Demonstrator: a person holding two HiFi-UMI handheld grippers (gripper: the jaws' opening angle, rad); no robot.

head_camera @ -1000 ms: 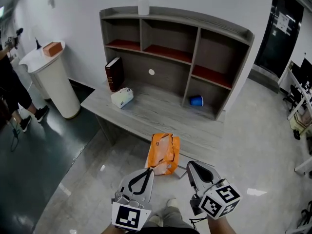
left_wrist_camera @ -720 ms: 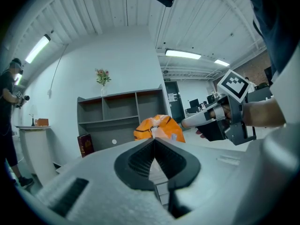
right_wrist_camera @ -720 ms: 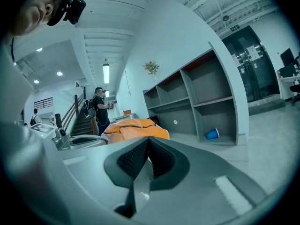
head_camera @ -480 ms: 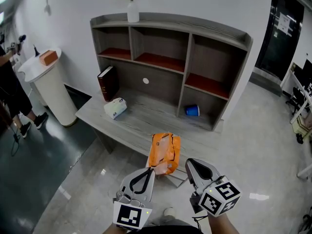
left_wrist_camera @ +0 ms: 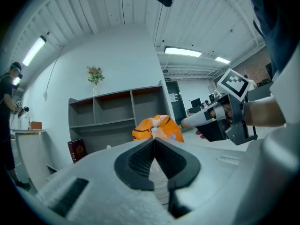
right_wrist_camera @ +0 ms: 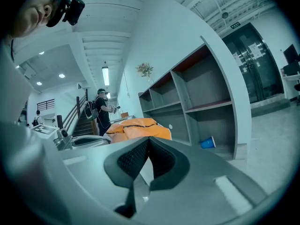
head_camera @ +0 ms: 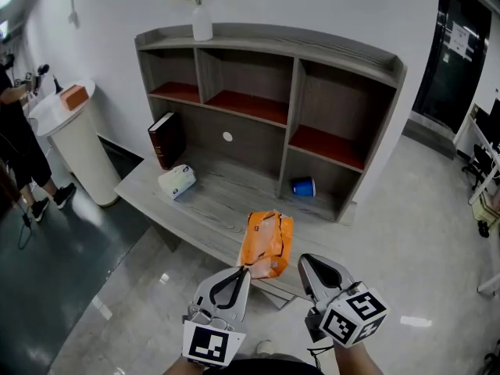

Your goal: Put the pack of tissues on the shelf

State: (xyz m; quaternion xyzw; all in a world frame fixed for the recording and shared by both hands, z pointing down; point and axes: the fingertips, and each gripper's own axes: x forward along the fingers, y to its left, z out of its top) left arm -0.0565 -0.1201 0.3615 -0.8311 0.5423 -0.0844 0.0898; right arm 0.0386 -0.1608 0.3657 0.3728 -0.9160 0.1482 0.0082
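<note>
An orange pack of tissues (head_camera: 266, 243) hangs in the air in front of the desk, and my left gripper (head_camera: 244, 270) is shut on its lower edge. The left gripper view shows the pack (left_wrist_camera: 157, 127) just past the closed jaw tips. My right gripper (head_camera: 303, 262) is shut and holds nothing, a little to the right of the pack and apart from it. In the right gripper view the pack (right_wrist_camera: 136, 127) shows to the left of the jaws. The grey shelf (head_camera: 291, 135) with red boards stands on the desk ahead, its compartments mostly bare.
On the desk (head_camera: 211, 217) lie a dark book (head_camera: 166, 139), a white box (head_camera: 176, 181) and a tipped blue cup (head_camera: 303, 187). A vase with flowers (head_camera: 201, 20) stands on the shelf top. A white round stand (head_camera: 78, 143) and a person (head_camera: 16, 143) are at the left.
The shelf and desk have shifted left and nearer in the head view. The orange pack has stayed in my left gripper. Both grippers keep their places in the view.
</note>
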